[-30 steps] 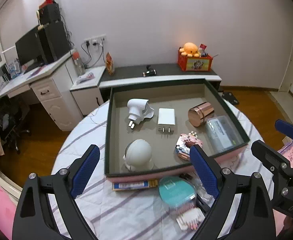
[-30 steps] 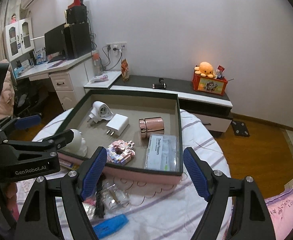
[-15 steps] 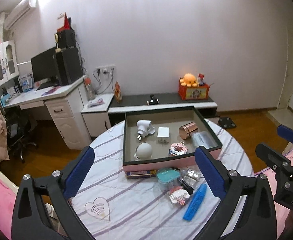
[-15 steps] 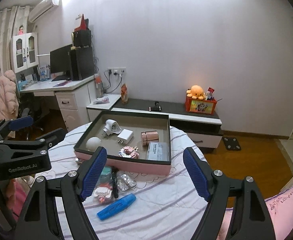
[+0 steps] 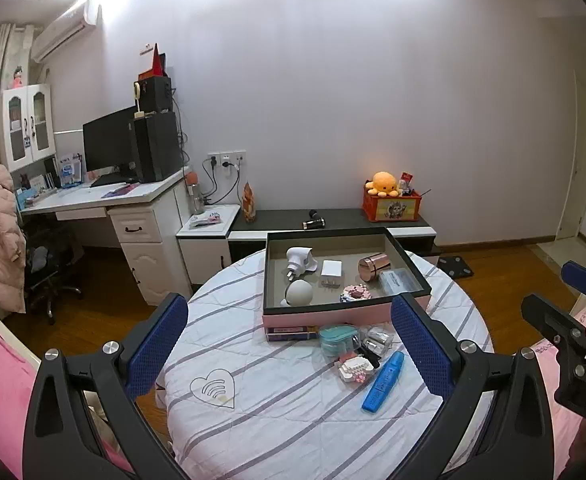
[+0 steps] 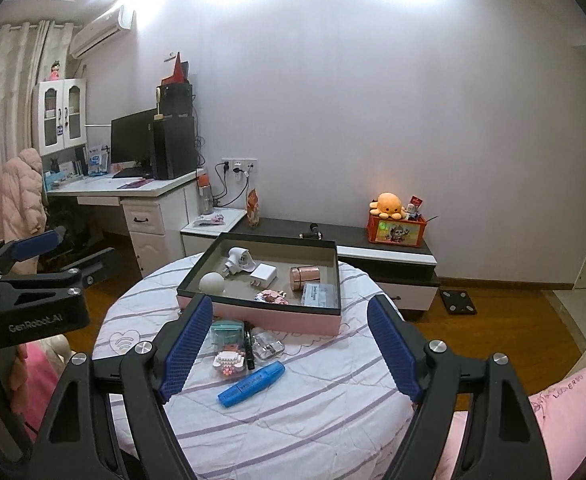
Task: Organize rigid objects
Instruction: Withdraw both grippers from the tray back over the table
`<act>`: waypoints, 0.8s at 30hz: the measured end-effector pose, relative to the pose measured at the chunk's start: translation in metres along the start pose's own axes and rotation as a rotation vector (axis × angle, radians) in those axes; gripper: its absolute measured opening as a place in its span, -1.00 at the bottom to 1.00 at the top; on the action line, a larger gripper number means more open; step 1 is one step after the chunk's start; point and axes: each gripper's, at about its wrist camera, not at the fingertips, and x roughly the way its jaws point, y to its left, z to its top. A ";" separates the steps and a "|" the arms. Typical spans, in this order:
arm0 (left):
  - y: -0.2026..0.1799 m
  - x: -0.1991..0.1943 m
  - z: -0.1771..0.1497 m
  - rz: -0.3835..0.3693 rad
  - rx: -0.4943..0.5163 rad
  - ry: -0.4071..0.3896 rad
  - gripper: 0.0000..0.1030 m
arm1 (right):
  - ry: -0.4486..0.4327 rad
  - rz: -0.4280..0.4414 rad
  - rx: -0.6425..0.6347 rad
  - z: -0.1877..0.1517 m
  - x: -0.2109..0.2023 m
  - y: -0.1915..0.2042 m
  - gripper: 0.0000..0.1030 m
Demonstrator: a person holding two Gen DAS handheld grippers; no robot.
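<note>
The pink box (image 5: 345,314) sits on the round striped worktop (image 5: 277,400), holding a white plug (image 5: 299,260), charger (image 5: 331,274) and copper tin (image 5: 373,266). Just before it lie a teal case (image 5: 335,338) and blue marker (image 5: 383,382). The left tool (image 5: 289,344), whose jaws have just been opening, and the right tool (image 6: 289,346) both gape empty, nothing blocking the box.

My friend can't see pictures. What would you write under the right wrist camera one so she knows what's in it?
A round table with a striped white cloth holds a pink box tray containing white plugs, a white ball and a copper tin. In front of it lie a blue highlighter pen and small clear cases. The open right tongs frame them, holding nothing.
</note>
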 end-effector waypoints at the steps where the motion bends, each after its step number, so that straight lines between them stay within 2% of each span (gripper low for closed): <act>1: 0.000 0.000 0.000 0.000 0.001 0.001 0.99 | -0.001 -0.003 0.004 0.000 -0.001 -0.001 0.58; 11: -0.012 0.008 0.001 0.002 0.034 0.028 0.99 | 0.009 -0.006 0.028 -0.002 0.000 -0.008 0.61; 24: -0.003 0.082 -0.025 -0.001 0.046 0.212 0.99 | 0.202 -0.021 0.044 -0.020 0.067 -0.006 0.61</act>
